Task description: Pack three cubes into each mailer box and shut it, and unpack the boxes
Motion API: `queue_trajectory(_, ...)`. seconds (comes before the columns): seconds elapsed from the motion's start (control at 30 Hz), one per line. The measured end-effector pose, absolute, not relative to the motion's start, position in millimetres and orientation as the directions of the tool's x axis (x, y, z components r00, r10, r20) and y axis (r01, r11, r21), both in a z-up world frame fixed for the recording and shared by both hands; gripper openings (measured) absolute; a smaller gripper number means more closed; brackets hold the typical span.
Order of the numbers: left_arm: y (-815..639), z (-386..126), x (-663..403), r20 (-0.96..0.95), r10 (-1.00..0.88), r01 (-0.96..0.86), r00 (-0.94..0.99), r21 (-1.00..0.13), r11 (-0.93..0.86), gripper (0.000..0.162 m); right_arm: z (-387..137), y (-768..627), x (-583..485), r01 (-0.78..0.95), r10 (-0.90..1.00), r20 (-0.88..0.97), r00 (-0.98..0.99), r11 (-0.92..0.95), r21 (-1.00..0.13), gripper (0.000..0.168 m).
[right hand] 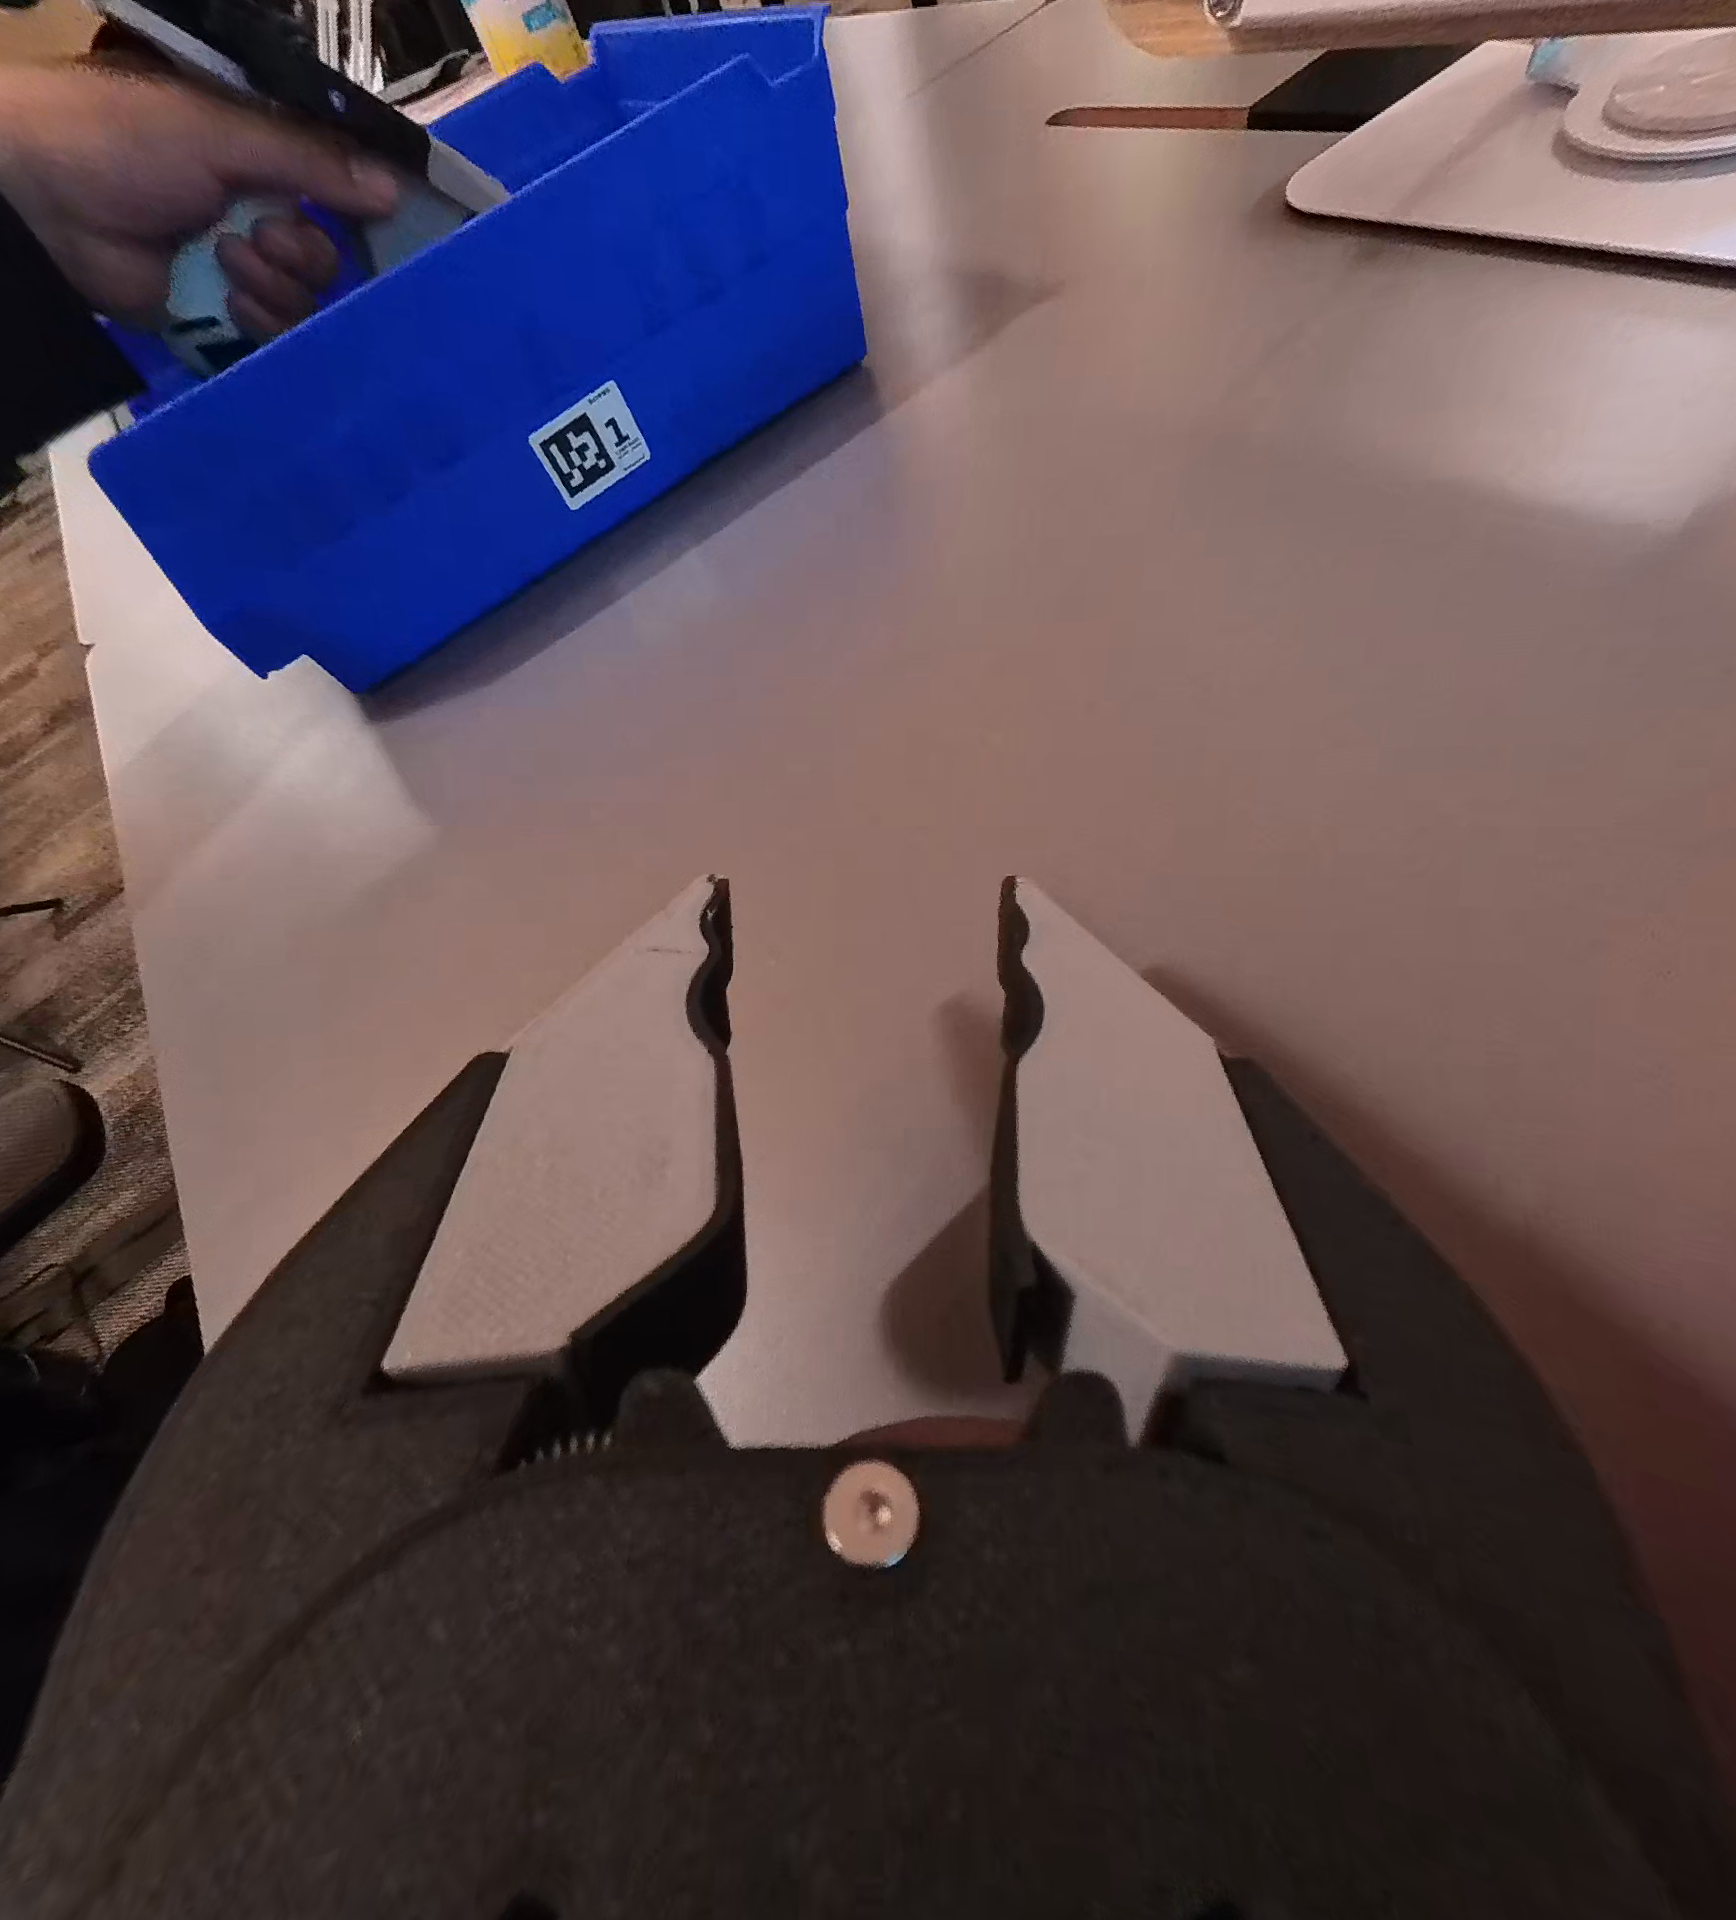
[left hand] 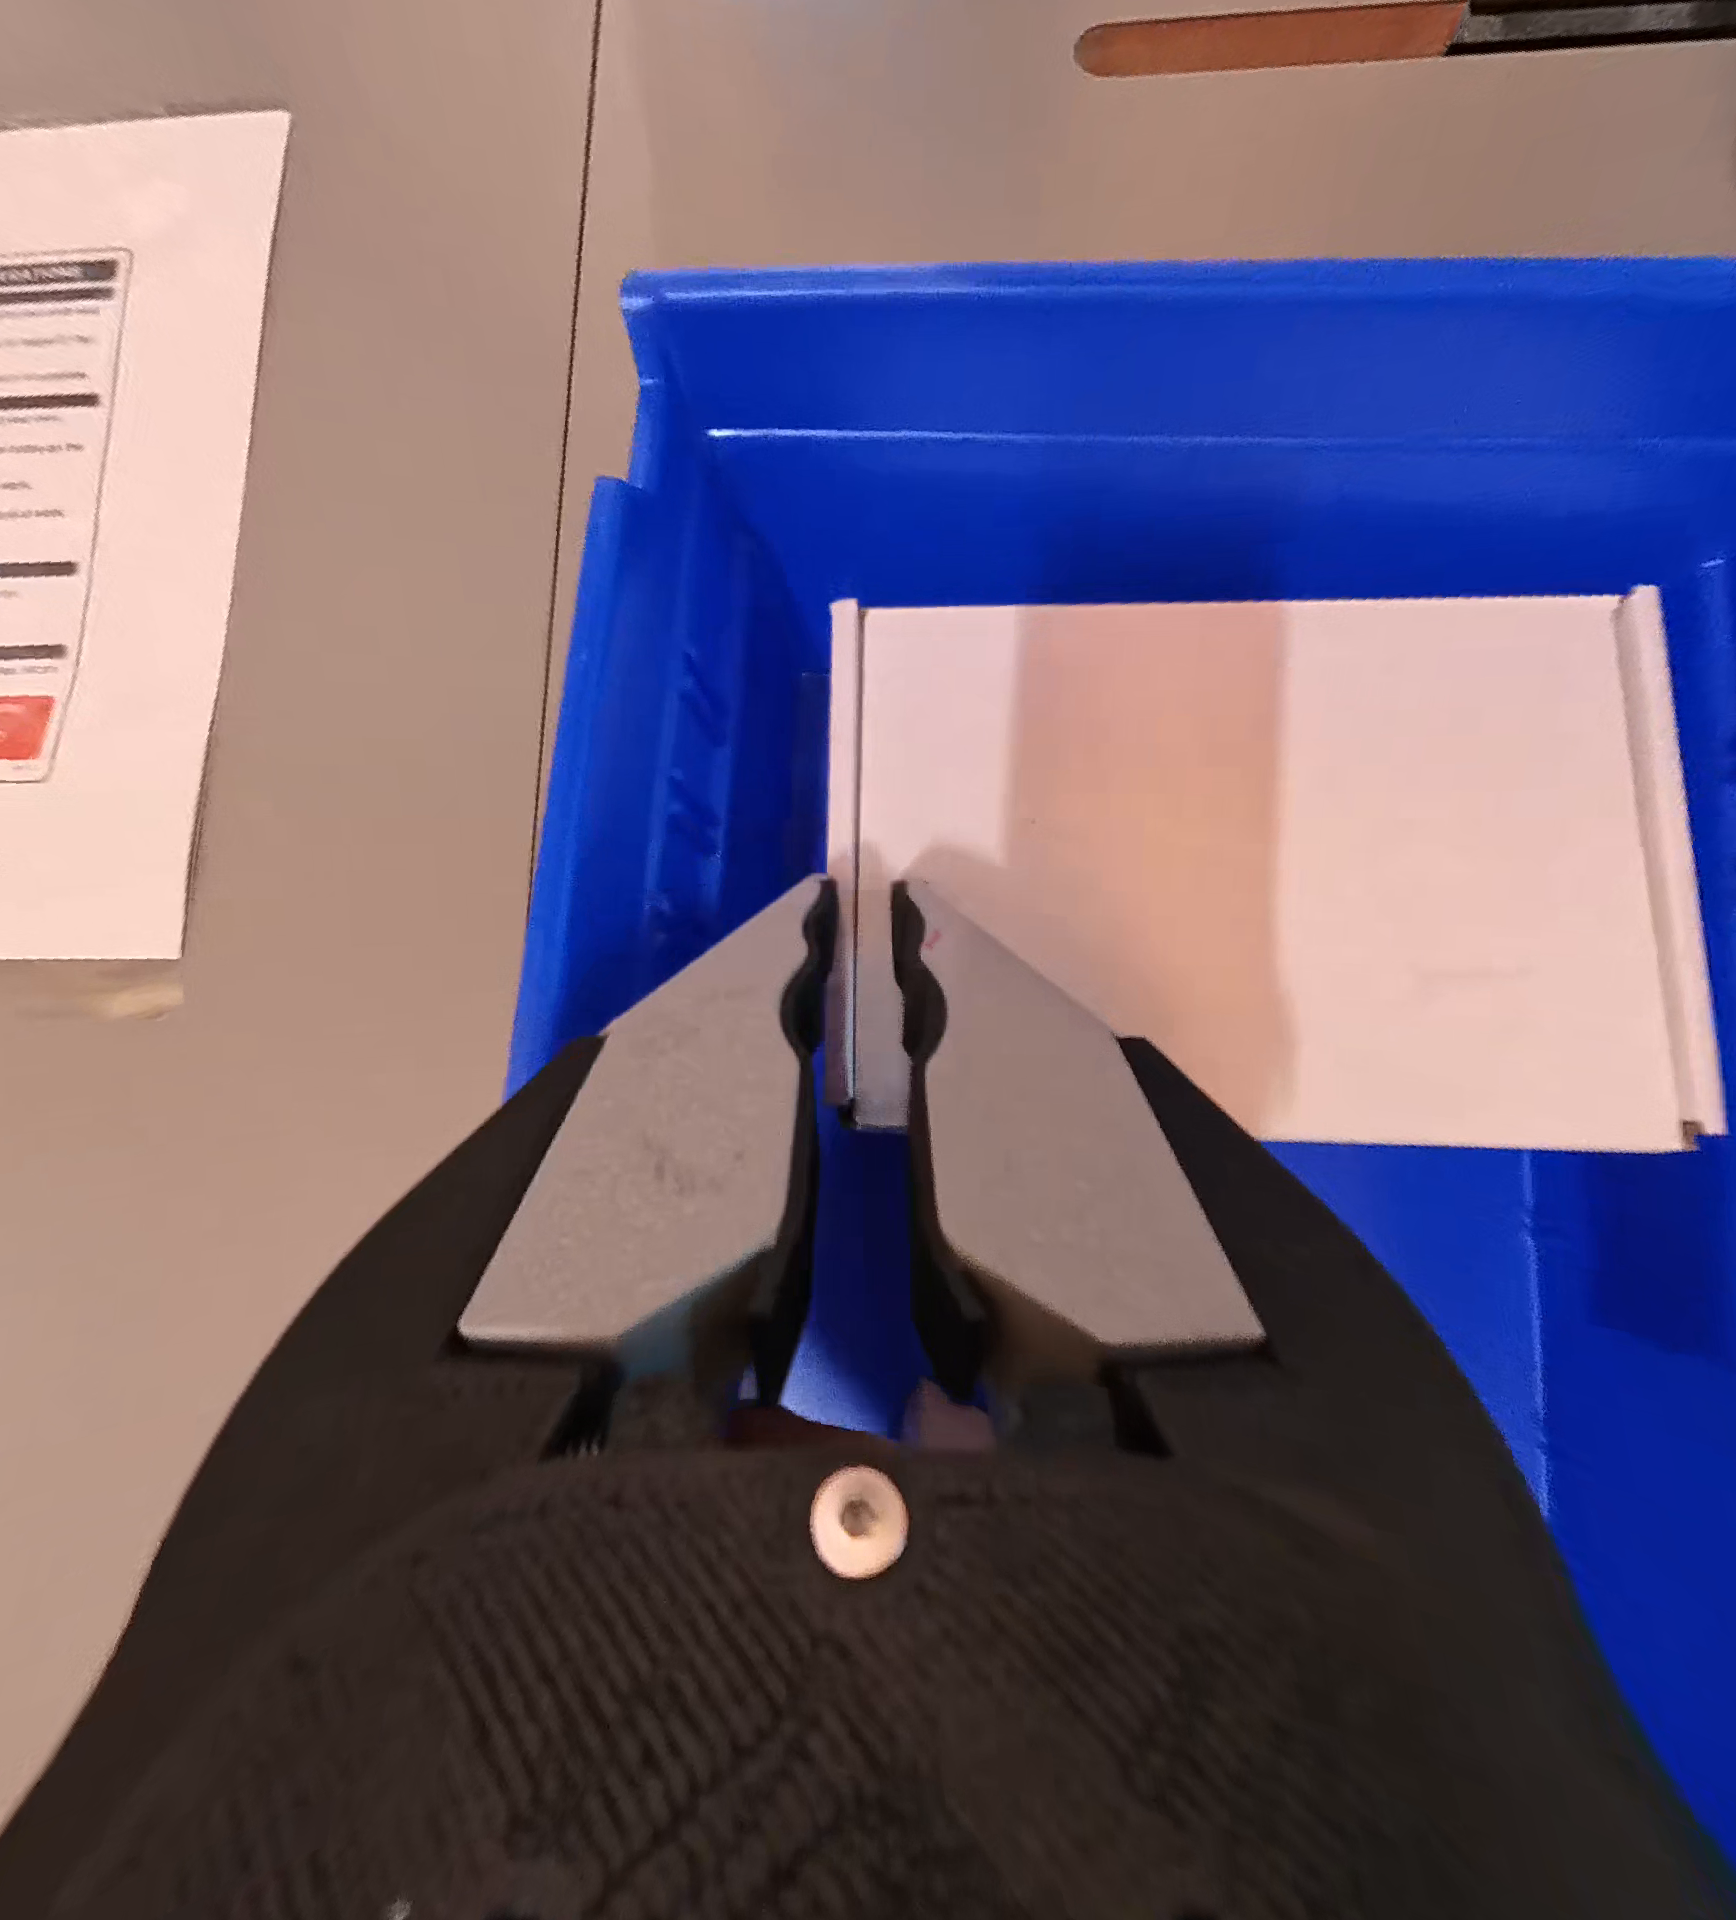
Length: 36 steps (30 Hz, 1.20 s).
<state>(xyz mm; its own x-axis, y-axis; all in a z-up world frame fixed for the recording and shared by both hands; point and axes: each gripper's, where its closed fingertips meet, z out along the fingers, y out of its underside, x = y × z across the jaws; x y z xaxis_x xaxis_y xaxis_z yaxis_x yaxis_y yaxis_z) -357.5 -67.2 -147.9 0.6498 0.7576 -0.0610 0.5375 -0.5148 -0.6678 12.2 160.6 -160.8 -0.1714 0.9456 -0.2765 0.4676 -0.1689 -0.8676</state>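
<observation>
In the left wrist view a white mailer box (left hand: 1311, 862) lies shut inside a blue bin (left hand: 1155, 499). My left gripper (left hand: 859, 894) reaches into the bin and is shut on the box's left edge, one finger on each side of it. In the right wrist view my right gripper (right hand: 864, 904) is open and empty, low over the bare grey table (right hand: 1259, 675). The blue bin (right hand: 490, 416) stands at the far left there, with a hand (right hand: 168, 208) holding the left gripper inside it. No cubes show in either view.
A white printed sheet (left hand: 64, 520) lies on the table left of the bin. A pale flat stand base (right hand: 1570, 177) sits at the far right. The table's left edge (right hand: 126, 831) drops to a wood-look floor with cables. My hands' fingertips stand some 45 centimeters from each other.
</observation>
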Motion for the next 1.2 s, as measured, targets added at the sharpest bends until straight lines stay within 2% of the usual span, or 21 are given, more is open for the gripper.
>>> queue_trajectory(0.1,-69,-148,-358,-0.082,0.746,0.527,0.661,-0.657,-0.54,0.012,-161,160,12,0.467,0.944,-0.281,-0.174,-0.172,-0.867,0.048)
queue_trajectory(0.3,-70,-149,-357,-0.041,0.746,0.553,0.665,-0.644,-0.528,0.008,-161,160,12,0.468,0.944,-0.281,-0.174,-0.172,-0.867,0.048)
queue_trajectory(0.37,-81,-151,-364,-0.108,0.762,0.545,0.639,-0.636,-0.547,0.0,-160,160,13,0.466,0.943,-0.282,-0.175,-0.173,-0.868,0.047)
queue_trajectory(0.53,-84,-150,-365,-0.17,0.745,0.493,0.645,-0.652,-0.576,0.0,-161,159,13,0.471,0.942,-0.284,-0.181,-0.171,-0.865,0.047)
queue_trajectory(0.67,-74,-148,-356,-0.094,0.741,0.516,0.665,-0.66,-0.546,0.001,-161,158,13,0.471,0.943,-0.279,-0.184,-0.165,-0.867,0.047)
queue_trajectory(0.9,-76,-148,-350,-0.095,0.74,0.526,0.665,-0.644,-0.556,0.001,-160,157,14,0.467,0.94,-0.284,-0.19,-0.168,-0.868,0.046)
queue_trajectory(1.2,-77,-148,-342,-0.036,0.726,0.55,0.687,-0.628,-0.551,0.011,-161,155,14,0.476,0.939,-0.281,-0.197,-0.159,-0.865,0.045)
